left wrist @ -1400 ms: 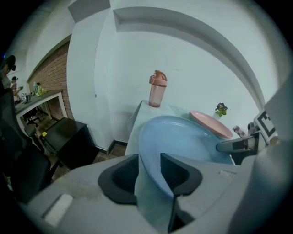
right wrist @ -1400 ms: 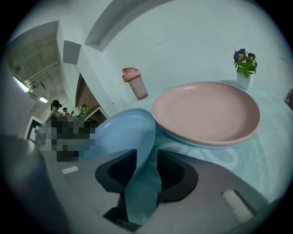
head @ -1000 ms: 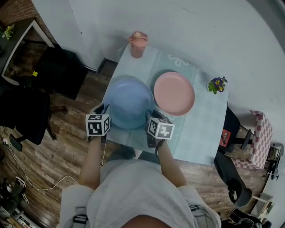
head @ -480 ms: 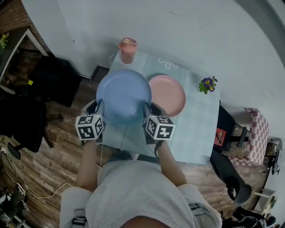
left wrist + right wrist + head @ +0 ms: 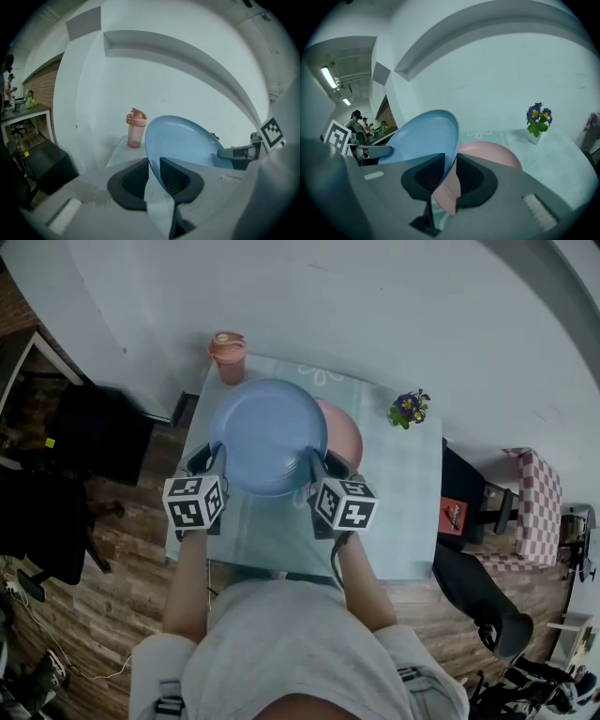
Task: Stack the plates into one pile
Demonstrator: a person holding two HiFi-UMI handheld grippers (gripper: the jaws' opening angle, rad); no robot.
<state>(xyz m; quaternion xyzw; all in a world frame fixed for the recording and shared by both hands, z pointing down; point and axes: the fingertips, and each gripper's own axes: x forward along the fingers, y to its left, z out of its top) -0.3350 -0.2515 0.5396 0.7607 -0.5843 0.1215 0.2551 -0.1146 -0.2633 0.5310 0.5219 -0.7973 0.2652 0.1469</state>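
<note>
A blue plate (image 5: 267, 432) hangs in the air above the table, tilted, held by its near rim at both sides. My left gripper (image 5: 211, 461) is shut on its left rim (image 5: 151, 159). My right gripper (image 5: 319, 465) grips the right rim (image 5: 452, 161), and its jaws are closing further on it. The pink plate (image 5: 346, 434) lies on the light blue tablecloth (image 5: 394, 521), mostly hidden under the blue plate's right side. In the right gripper view the pink plate (image 5: 492, 152) shows just beyond and below the blue plate (image 5: 422, 138).
A pink lidded bottle (image 5: 227, 354) stands at the table's far left corner. A small pot of purple flowers (image 5: 409, 409) stands at the far right. Dark furniture (image 5: 94, 427) is on the left, and a black chair (image 5: 478, 606) and a checkered seat (image 5: 534, 512) on the right.
Both grippers have lifted the blue plate off the table and carried it rightward, so it now overlaps the pink plate. My head view has shifted too.
</note>
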